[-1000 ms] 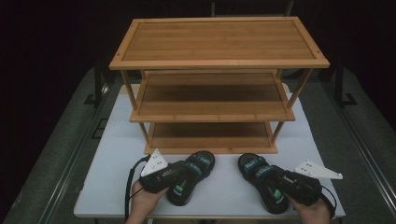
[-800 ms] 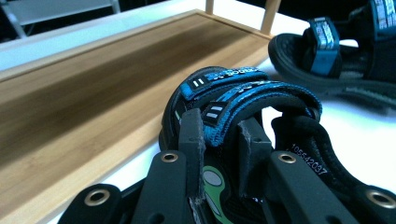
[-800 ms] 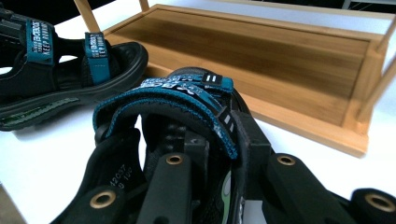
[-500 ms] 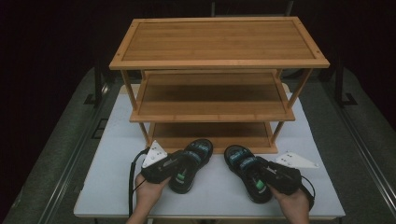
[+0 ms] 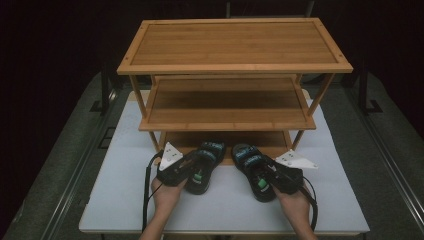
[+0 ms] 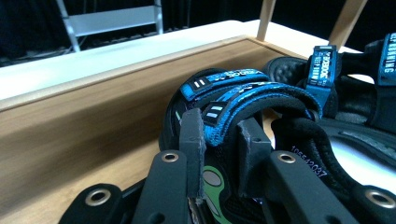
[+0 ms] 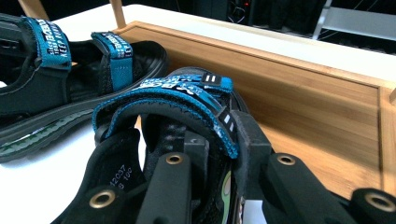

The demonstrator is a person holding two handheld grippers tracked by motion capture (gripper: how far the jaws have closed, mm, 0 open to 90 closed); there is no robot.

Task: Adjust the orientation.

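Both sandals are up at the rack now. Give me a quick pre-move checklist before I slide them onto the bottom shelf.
1. Left gripper shut on the strap of the left black sandal with blue straps: ok.
2. Right gripper shut on the strap of the right black-and-blue sandal: ok.
3. Toes at the front lip of the wooden rack's bottom shelf: ok.
4. Bare shelf wood ahead of each toe: ok.
5. Gap between the two sandals: ok.
6. Soles high enough to pass over the lip: cannot tell.
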